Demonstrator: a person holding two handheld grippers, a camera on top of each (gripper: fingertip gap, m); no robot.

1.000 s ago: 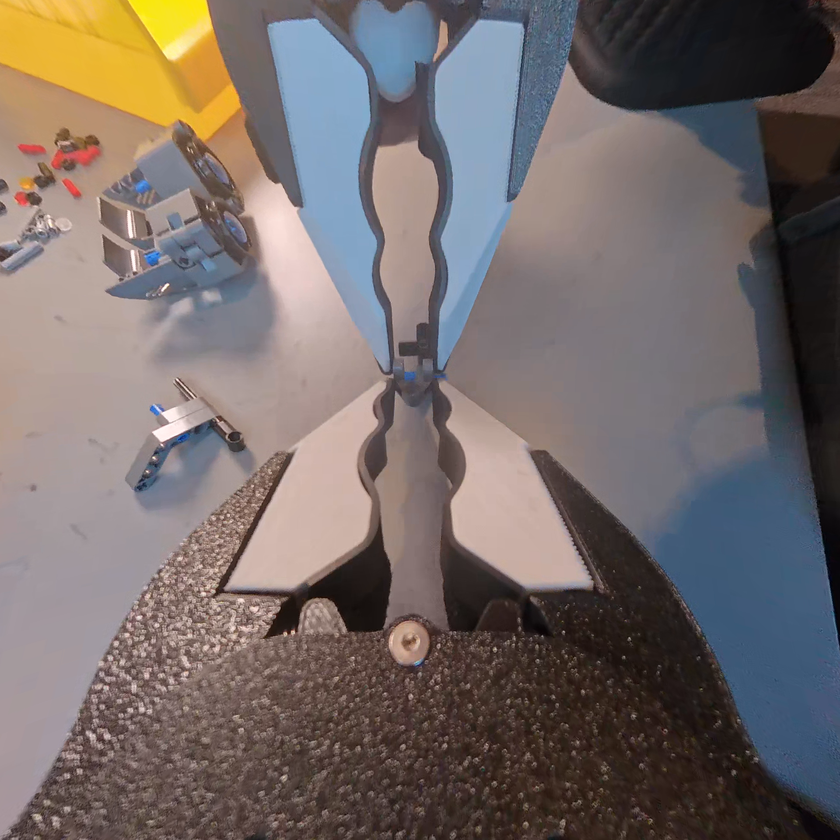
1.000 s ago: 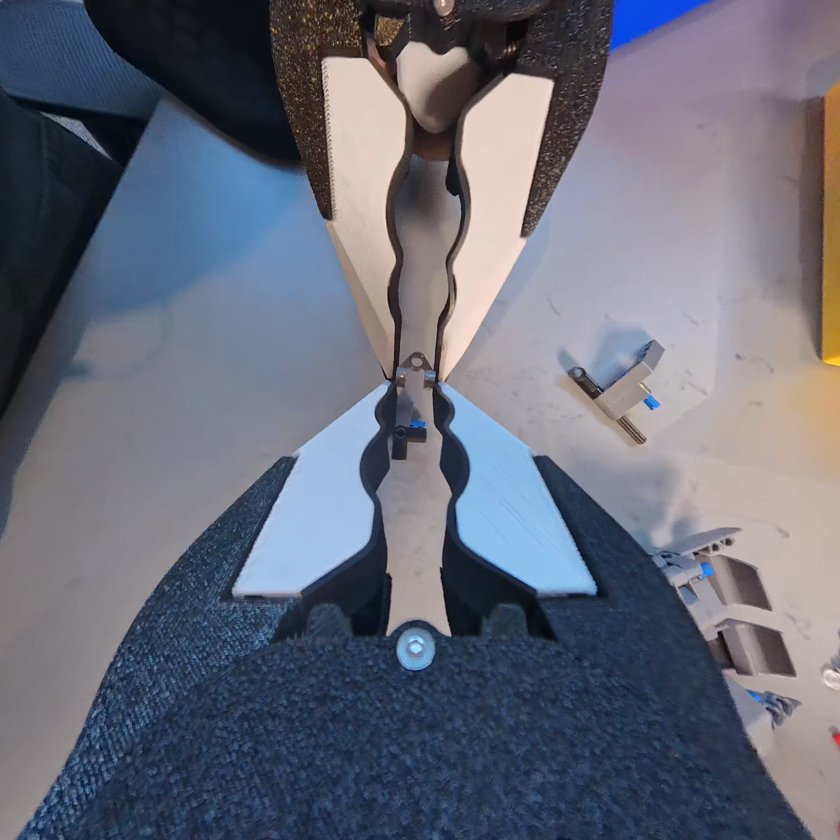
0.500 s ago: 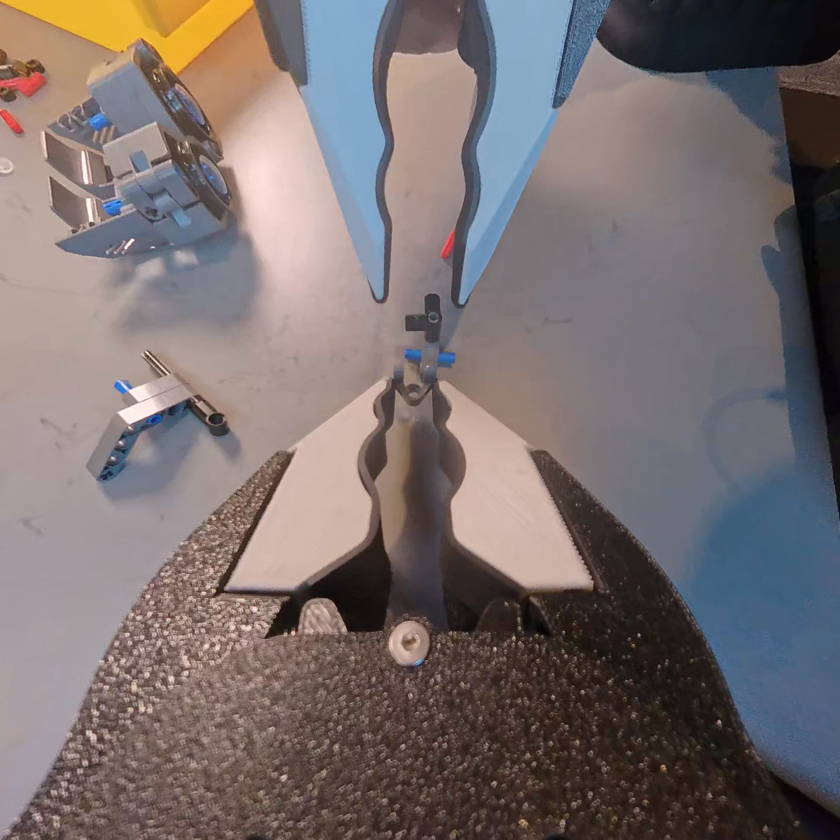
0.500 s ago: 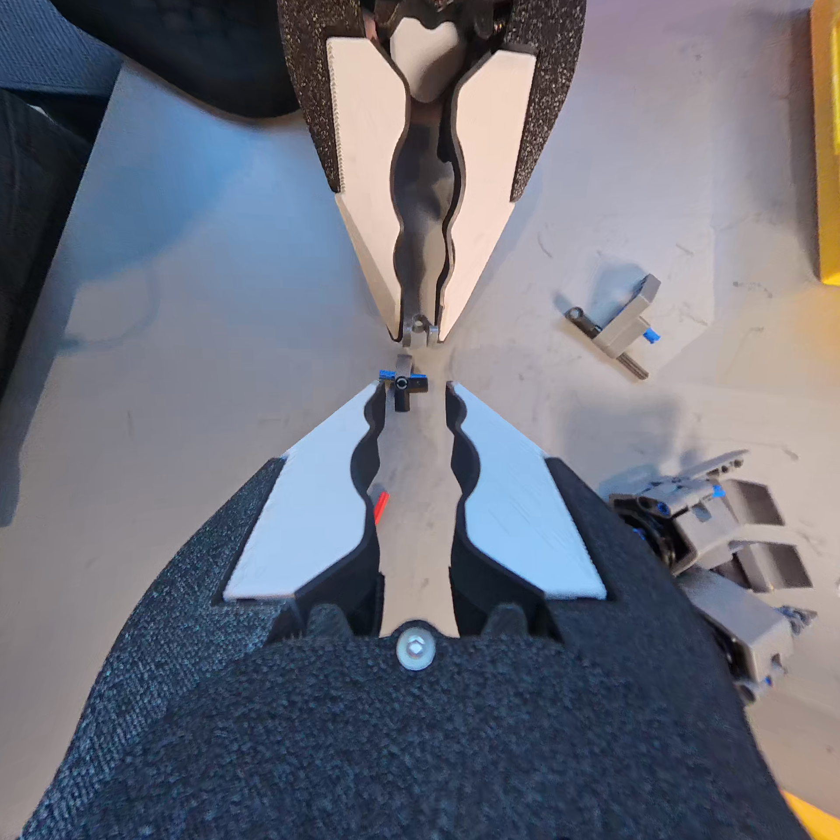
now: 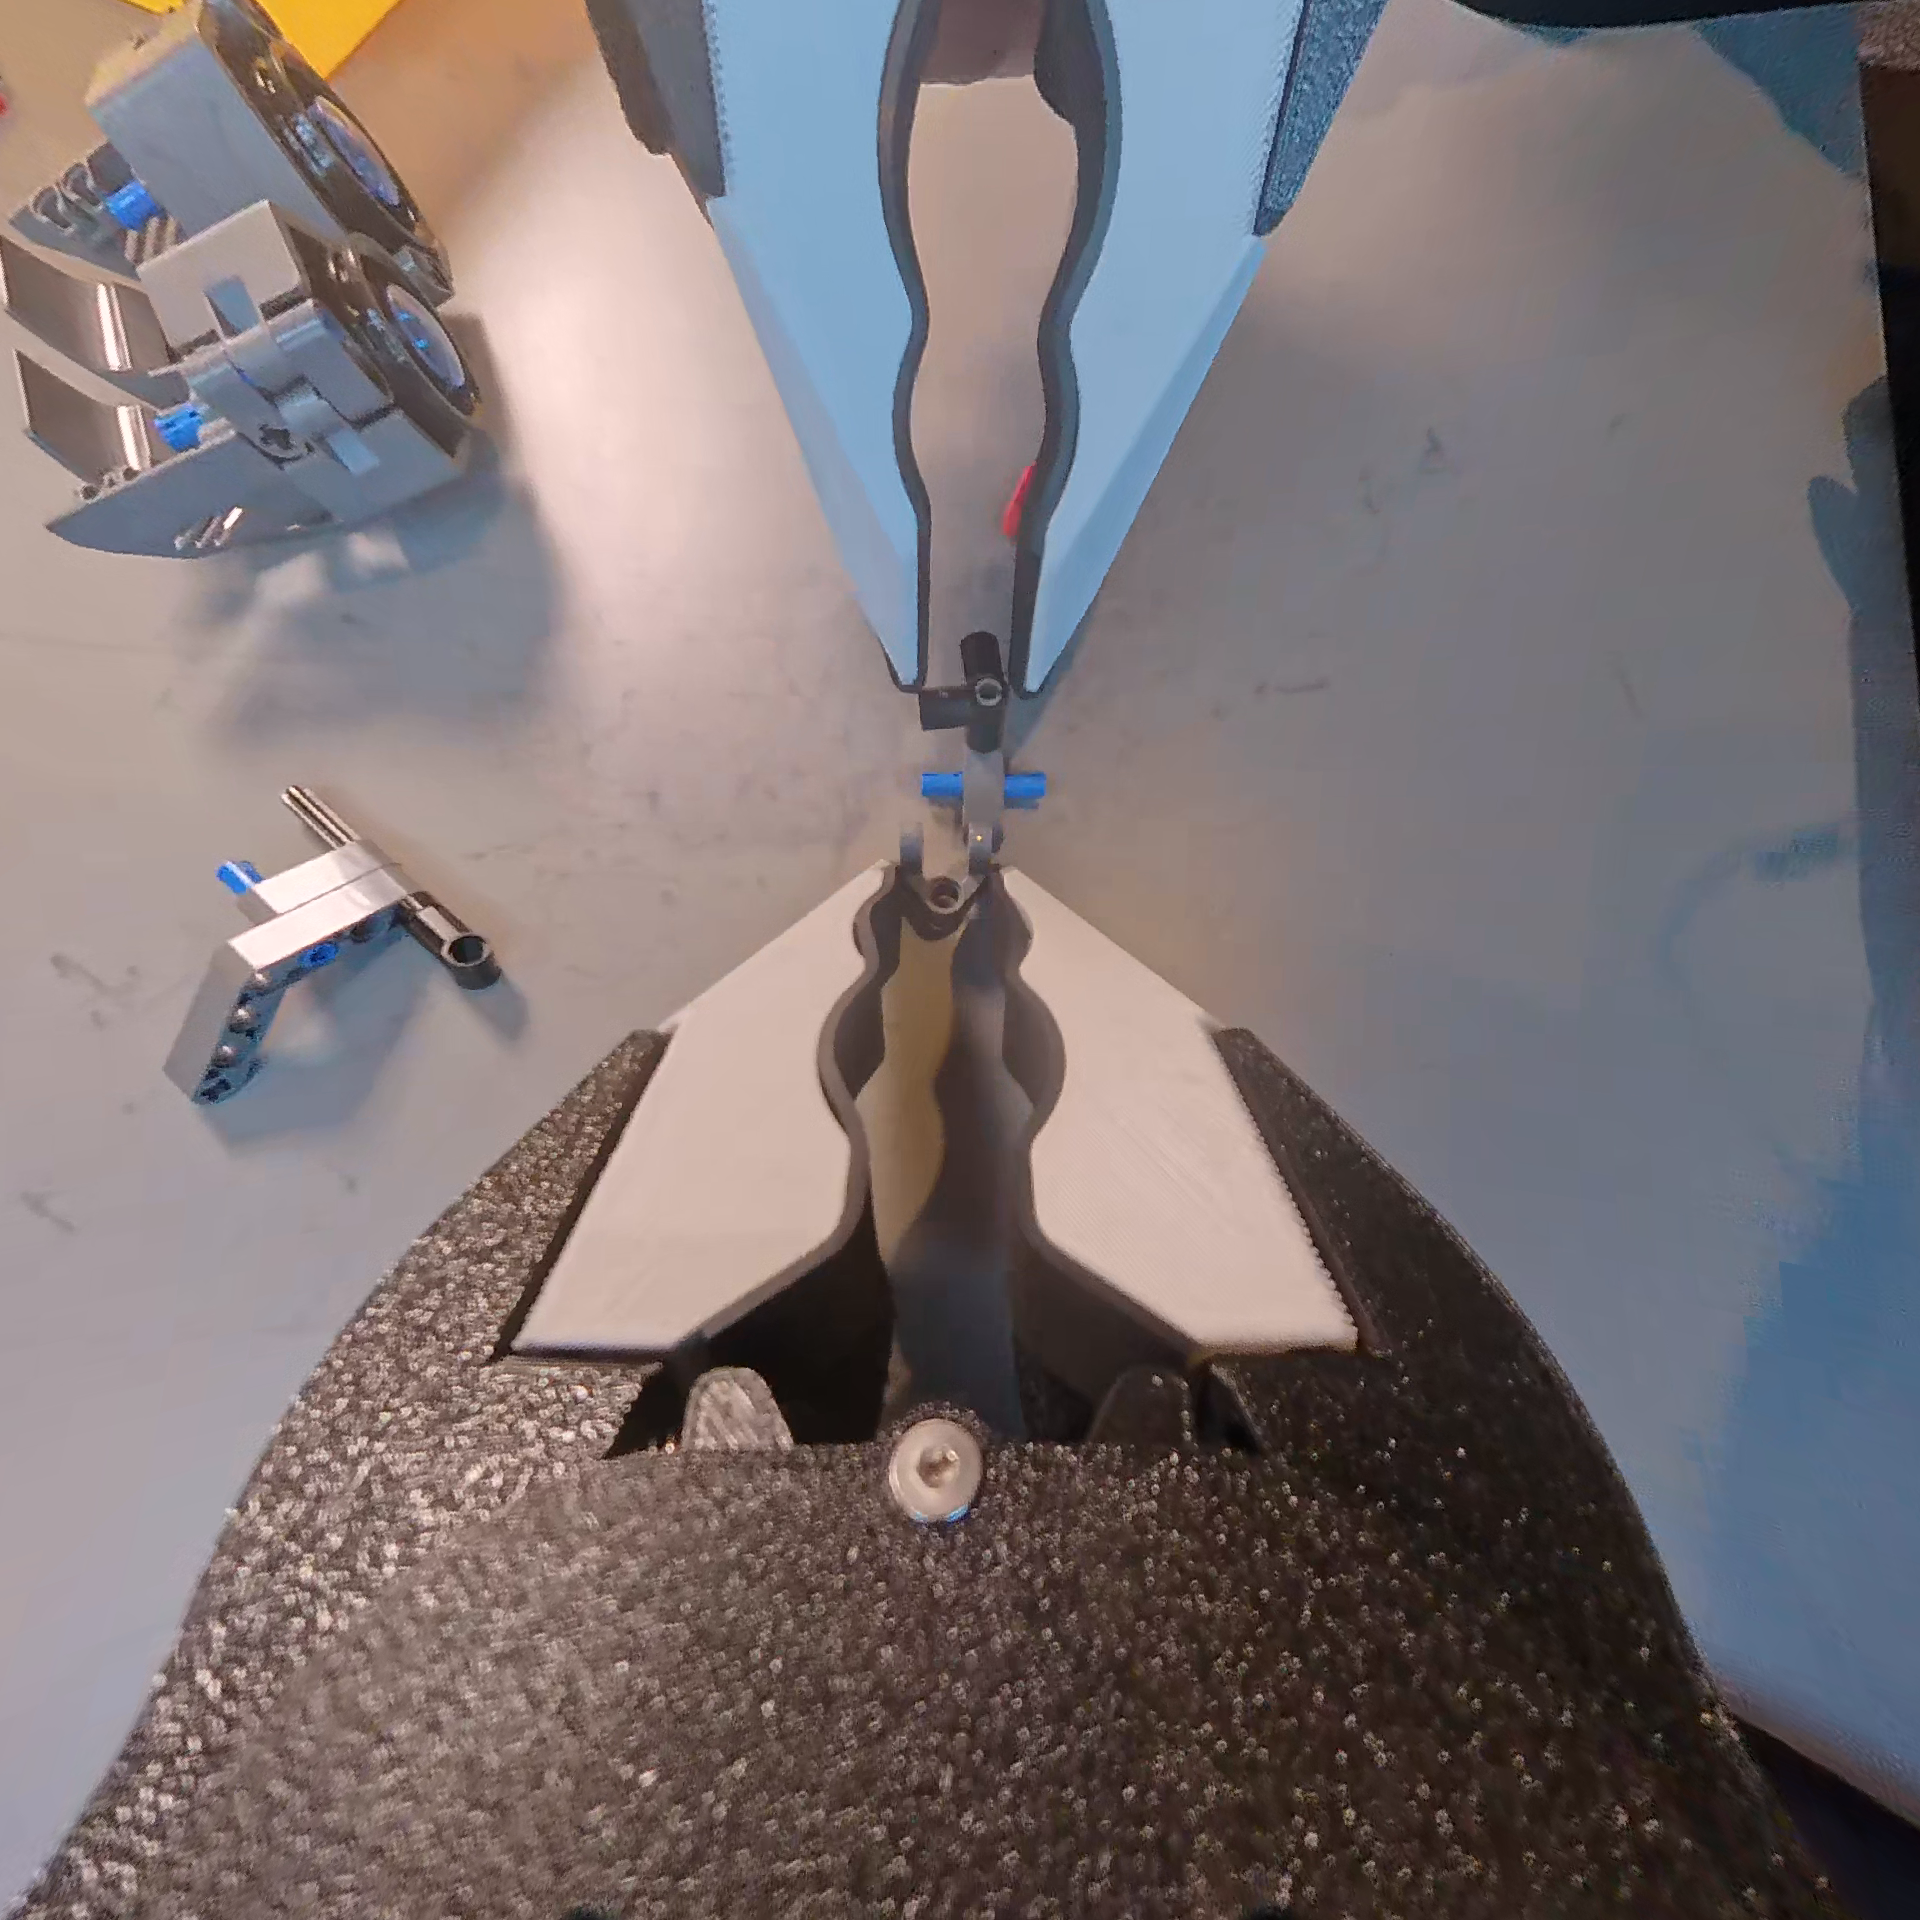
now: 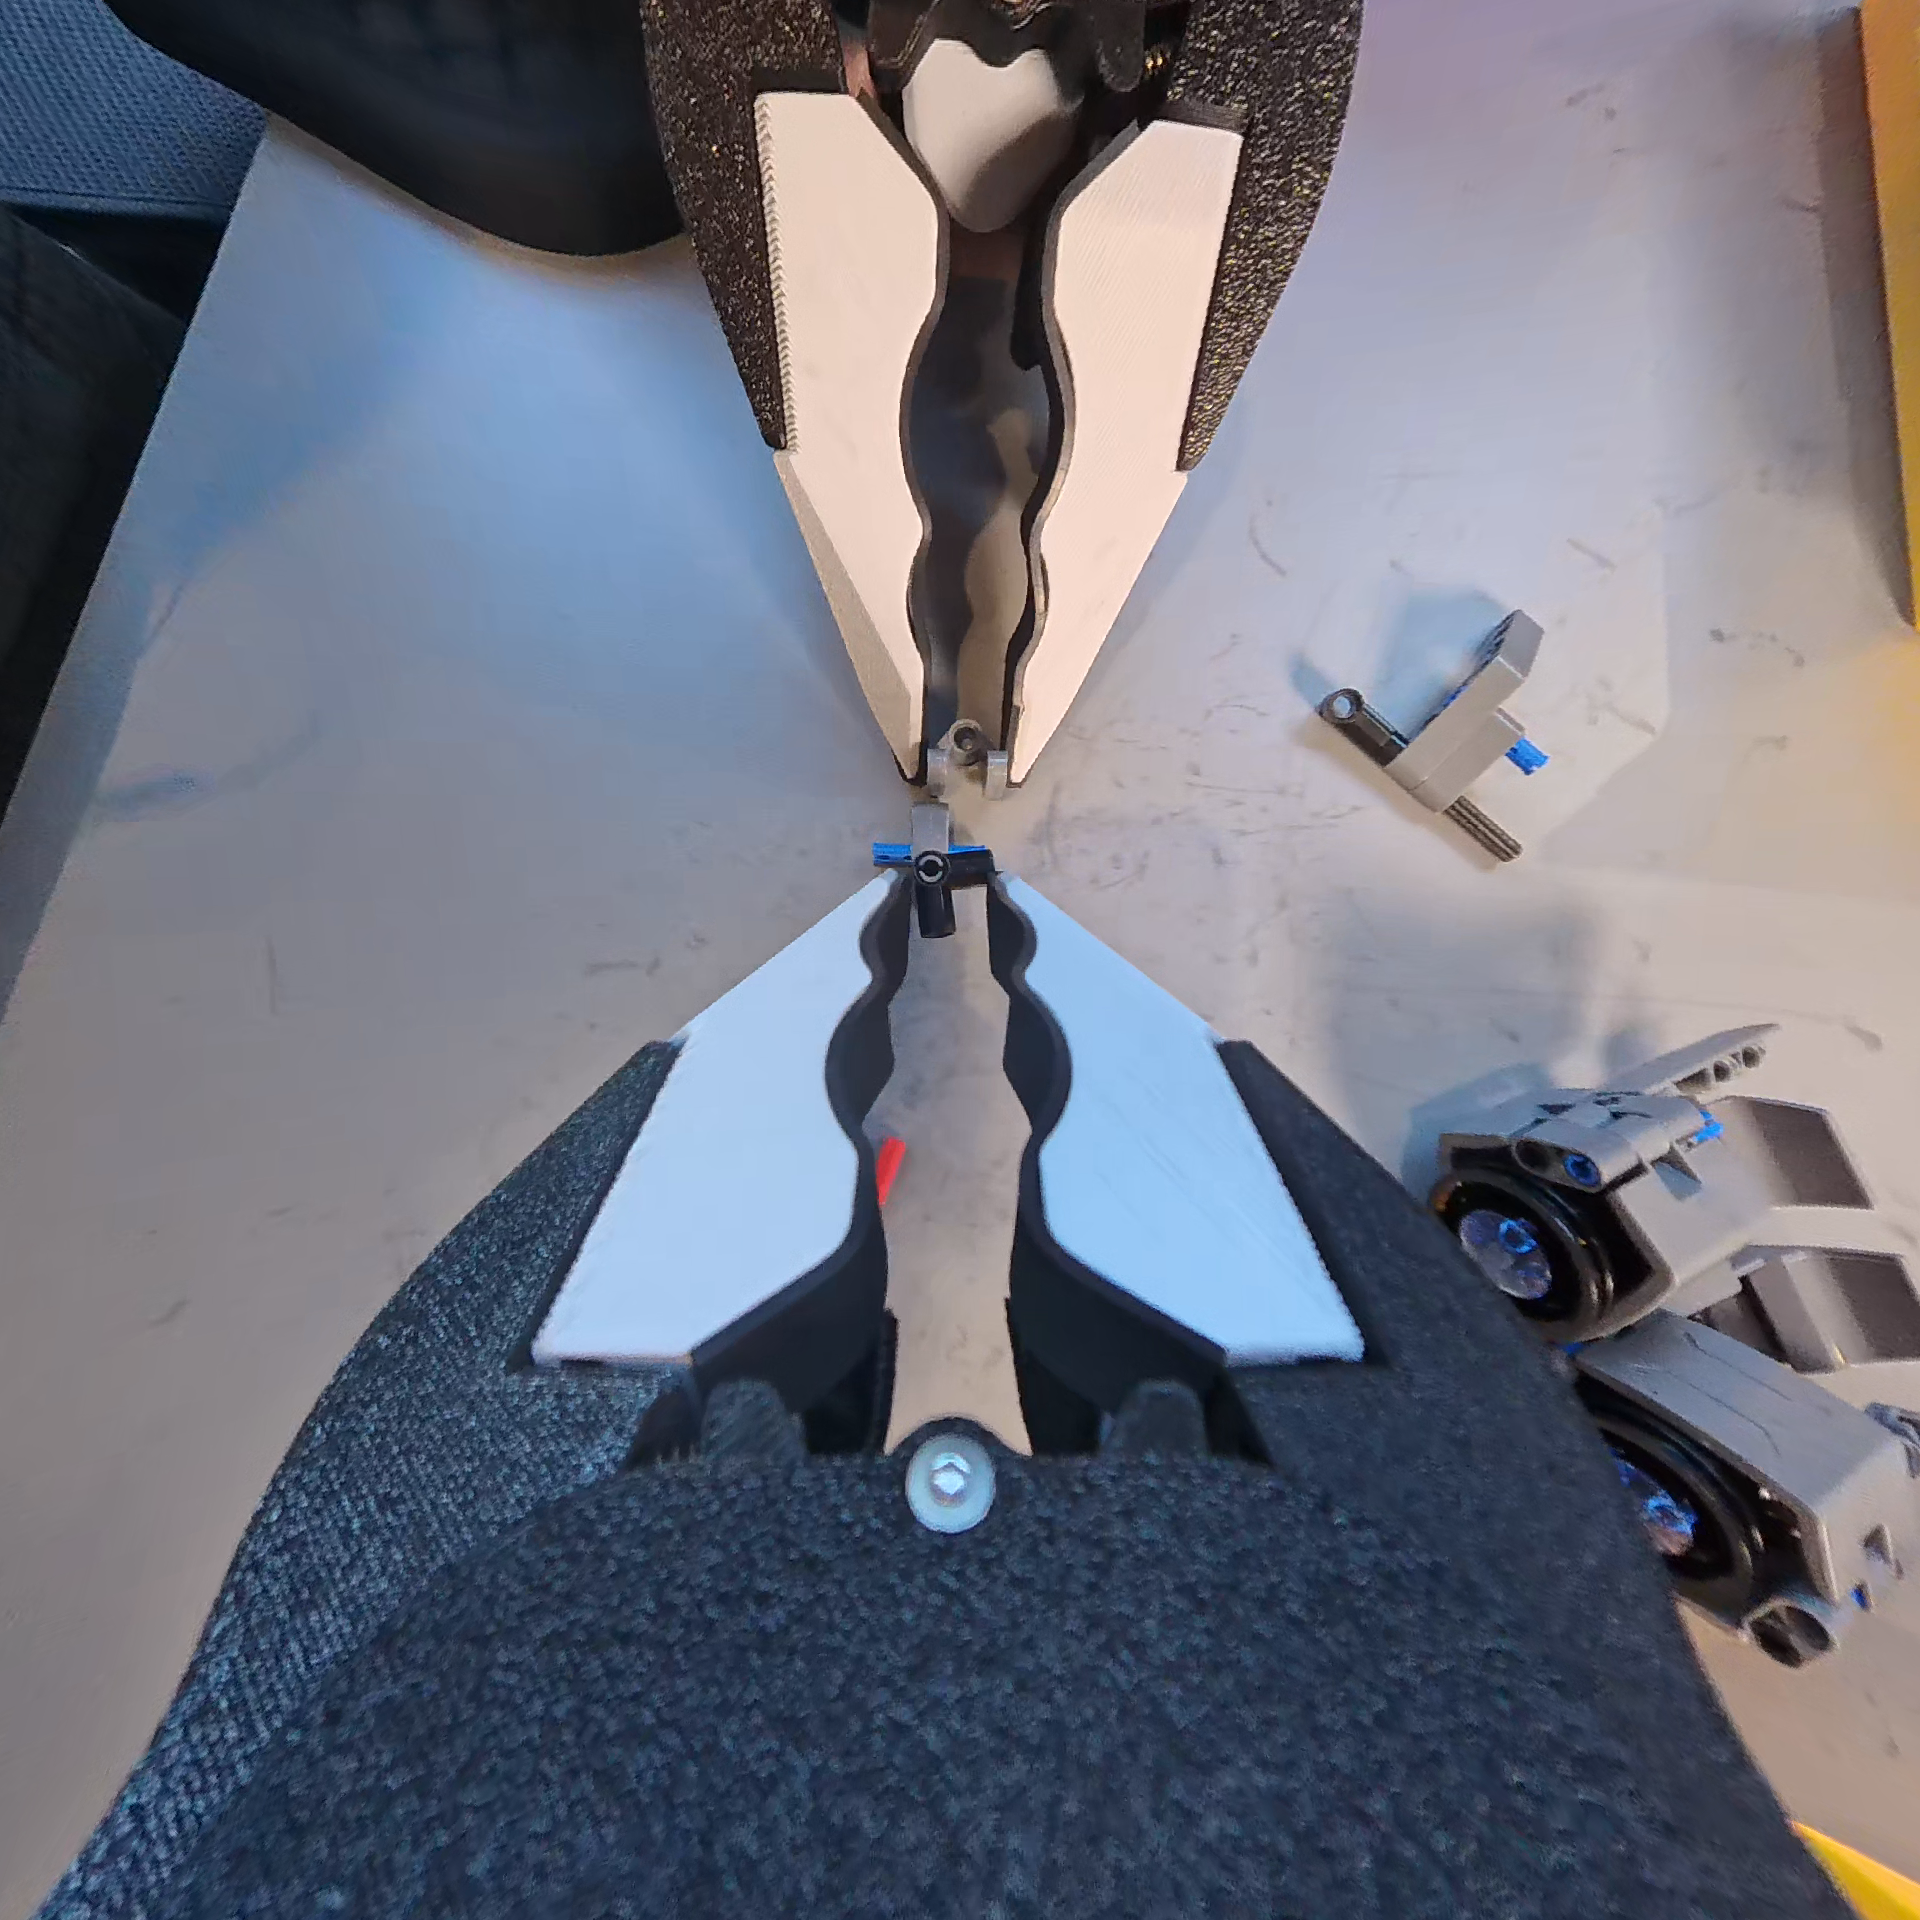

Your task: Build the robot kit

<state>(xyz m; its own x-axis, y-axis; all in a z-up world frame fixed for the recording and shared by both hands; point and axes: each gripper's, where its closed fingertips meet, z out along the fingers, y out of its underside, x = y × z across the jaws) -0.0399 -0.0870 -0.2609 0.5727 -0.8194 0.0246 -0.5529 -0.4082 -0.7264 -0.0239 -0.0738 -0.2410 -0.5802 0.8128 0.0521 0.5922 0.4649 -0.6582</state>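
My left gripper (image 5: 943, 883) is shut on the grey end of a small building-brick assembly (image 5: 961, 831), held just above the grey table (image 5: 1455, 727). A blue pin (image 5: 982, 787) crosses the assembly's middle and a black connector (image 5: 971, 691) sits on its far end. My right gripper (image 6: 942, 883) faces the left one tip to tip. Its jaws stand narrowly apart around the black connector (image 6: 933, 894), and a thin gap shows beside it. The left gripper (image 6: 964, 774) also shows at the top of the right wrist view, and the right gripper (image 5: 971, 681) at the top of the left wrist view.
A grey brick model with two round black parts (image 5: 260, 343) (image 6: 1683, 1330) lies to one side. A small grey angled beam with a black axle (image 5: 312, 935) (image 6: 1455, 738) lies nearer. A red piece (image 6: 890, 1169) lies under the right gripper. A yellow box edge (image 6: 1891, 312) and dark fabric (image 6: 104, 416) border the table. My two grippers' fingertips are within a few centimetres of each other.
One second ago both grippers held the assembly. Then the right gripper opened and drew back. Now it has come close again and its jaws have narrowed around the black connector. The left gripper kept its hold.
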